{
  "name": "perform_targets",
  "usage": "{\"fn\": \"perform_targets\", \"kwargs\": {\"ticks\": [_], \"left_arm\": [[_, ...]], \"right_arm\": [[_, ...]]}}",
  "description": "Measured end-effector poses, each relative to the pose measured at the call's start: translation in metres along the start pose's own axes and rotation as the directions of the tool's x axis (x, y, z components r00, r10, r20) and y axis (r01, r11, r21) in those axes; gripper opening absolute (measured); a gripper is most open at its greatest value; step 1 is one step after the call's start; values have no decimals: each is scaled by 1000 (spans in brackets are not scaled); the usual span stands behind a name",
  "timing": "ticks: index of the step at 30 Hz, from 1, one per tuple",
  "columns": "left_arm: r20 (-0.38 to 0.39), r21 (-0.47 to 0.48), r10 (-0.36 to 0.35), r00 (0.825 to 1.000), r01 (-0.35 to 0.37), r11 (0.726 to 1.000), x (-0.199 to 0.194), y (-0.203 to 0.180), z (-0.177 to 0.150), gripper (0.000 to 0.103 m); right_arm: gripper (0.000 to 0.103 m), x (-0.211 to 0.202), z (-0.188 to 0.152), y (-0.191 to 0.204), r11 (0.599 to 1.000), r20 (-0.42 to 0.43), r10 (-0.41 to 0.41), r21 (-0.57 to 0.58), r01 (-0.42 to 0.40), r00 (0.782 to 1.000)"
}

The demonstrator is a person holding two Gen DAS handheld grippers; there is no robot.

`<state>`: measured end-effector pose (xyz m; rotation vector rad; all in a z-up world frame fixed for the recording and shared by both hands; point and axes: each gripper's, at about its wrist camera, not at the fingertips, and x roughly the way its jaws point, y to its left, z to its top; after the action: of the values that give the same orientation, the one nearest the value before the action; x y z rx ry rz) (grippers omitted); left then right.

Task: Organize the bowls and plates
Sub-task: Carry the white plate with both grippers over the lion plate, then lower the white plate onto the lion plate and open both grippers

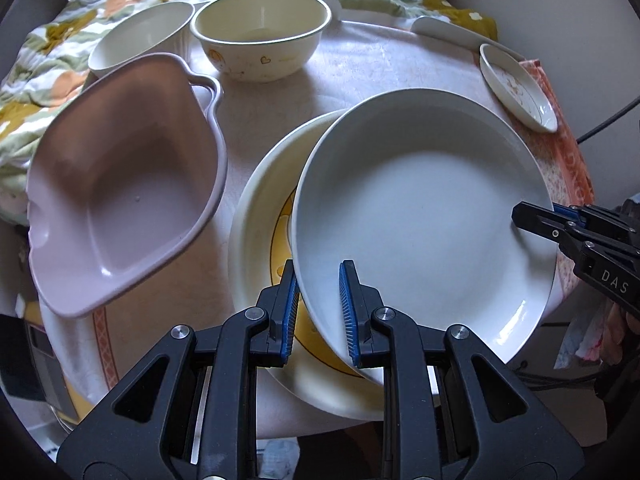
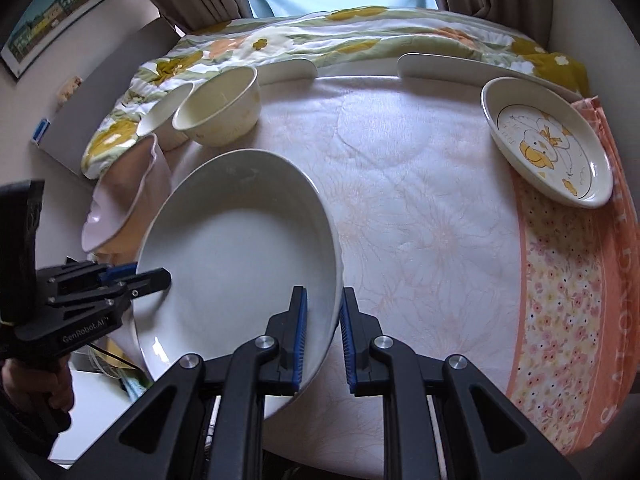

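1. White plate: glazed ceramic by its look, smooth and glossy.
2. Pink heart-shaped bowl: smooth, satin finish, probably plastic.
3. Cream bowl: smooth and faintly glossy.
4. Tablecloth: matt woven cloth.
5. Left gripper: matt black plastic, ribbed blue pads, bright metal pivot pins.

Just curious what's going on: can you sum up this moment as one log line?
white plate: held tilted over yellow-patterned plate | left gripper: rim between fingers | right gripper: rim between fingers | pink bowl: beside
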<state>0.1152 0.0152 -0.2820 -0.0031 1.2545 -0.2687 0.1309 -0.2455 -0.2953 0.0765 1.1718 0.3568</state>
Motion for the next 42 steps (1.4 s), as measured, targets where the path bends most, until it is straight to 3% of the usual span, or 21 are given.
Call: {"fn": "perform_targets", "kwargs": {"ticks": [16, 20, 25, 28, 33, 38, 42], "left_arm": [[24, 134, 128, 992, -130, 982, 5, -18, 0, 18], [60, 202, 208, 976, -216, 955, 4, -31, -3, 18], [126, 289, 319, 939, -342, 894, 7, -48, -9, 18], [129, 287, 328, 936, -352, 891, 6, -48, -8, 18], [145, 298, 377, 915, -404, 865, 6, -46, -8, 18], [148, 297, 378, 914, -406, 864, 6, -46, -9, 18], [161, 303, 402, 901, -433, 849, 5, -48, -11, 18]], "right_arm": [[15, 4, -12, 15, 995, 32, -90, -32, 91, 995], [15, 3, -16, 16, 994, 41, -105, -35, 106, 994], [15, 2, -18, 23, 986, 65, -148, -69, 152, 987], [15, 2, -17, 24, 985, 69, -152, -75, 157, 986], [15, 4, -16, 33, 976, 73, -176, -119, 184, 982], [15, 6, -14, 37, 972, 69, -186, -133, 194, 980], [15, 7, -14, 42, 964, 71, -204, -160, 213, 976]]}}
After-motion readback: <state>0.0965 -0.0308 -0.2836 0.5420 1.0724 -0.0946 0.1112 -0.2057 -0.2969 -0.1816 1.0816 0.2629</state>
